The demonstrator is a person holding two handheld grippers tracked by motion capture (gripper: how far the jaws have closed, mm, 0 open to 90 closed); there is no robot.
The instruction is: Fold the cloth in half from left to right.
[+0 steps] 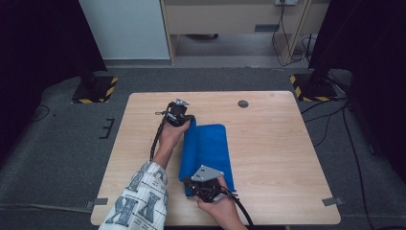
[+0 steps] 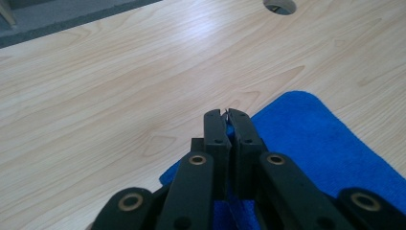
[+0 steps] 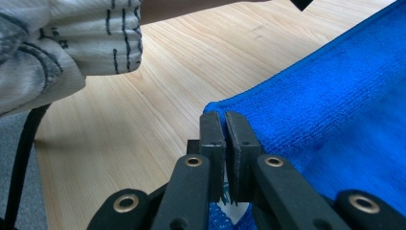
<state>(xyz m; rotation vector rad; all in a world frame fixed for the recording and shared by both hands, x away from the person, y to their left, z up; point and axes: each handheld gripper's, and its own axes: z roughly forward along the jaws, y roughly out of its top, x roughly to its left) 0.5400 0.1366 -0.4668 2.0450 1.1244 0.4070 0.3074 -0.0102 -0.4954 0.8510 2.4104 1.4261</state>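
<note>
Towel (image 1: 207, 151) lies folded lengthwise near the middle of the wooden table (image 1: 268, 143), blue and soft, and I have it pinched at both ends. My left gripper (image 2: 228, 114) is clamped on the far corner; my right gripper (image 3: 224, 117) is clamped on the near corner, blue cloth showing between the jaws. I judge it light and limp: it will sag and drape, so edge corners are the place to hold, both pulled evenly.
</note>
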